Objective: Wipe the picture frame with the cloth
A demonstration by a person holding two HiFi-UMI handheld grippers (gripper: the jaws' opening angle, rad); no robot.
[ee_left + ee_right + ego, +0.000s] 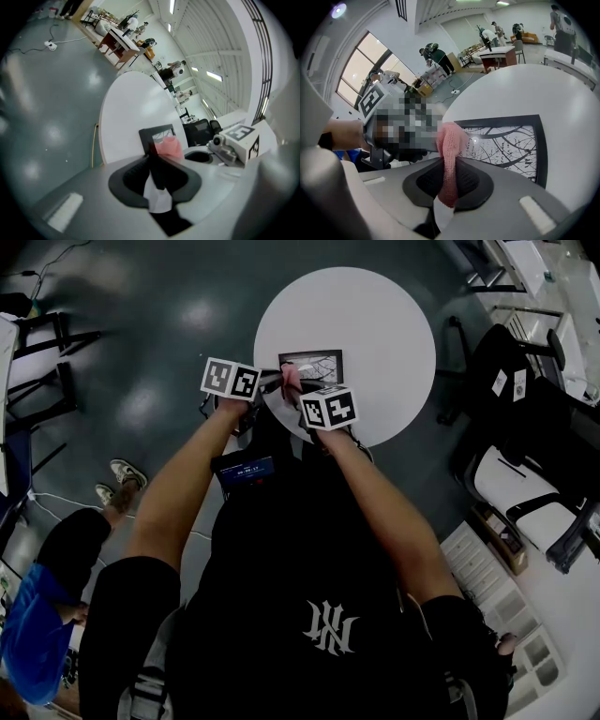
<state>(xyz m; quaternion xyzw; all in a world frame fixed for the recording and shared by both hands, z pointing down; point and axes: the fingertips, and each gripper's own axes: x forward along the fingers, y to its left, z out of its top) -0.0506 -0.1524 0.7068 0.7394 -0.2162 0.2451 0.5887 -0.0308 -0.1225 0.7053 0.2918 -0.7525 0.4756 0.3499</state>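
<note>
At the right gripper: closed tight on the pink cloth, pinched by its lower end, with the free end standing up toward 12 o'clock. Just past that free end, from 12 round to 3 o'clock in the right gripper view: the picture frame, black-rimmed, with a branch drawing under the glass. Touching the cloth at its left edge or only very close to it; cannot tell which. Long axis across, 9 to 3 o'clock as seen from the head.

At the left gripper: closed as well, on a dark edge running up into the frame's near corner at 12 o'clock. Judged to be the frame itself, gripped from its 9 o'clock end. Beneath the frame: the round white bench, with the frame on its near part. Lying flat or raised at one end, hard to say.

Nearer to the glass: the right gripper, with the cloth at the frame's left end. Likely next, as a judgement only: a sweep toward 3 o'clock along the long axis, cloth pressed to the glass, with a firm left hold against sliding.

Counted: two grippers, one cloth, one picture frame, one bench.
</note>
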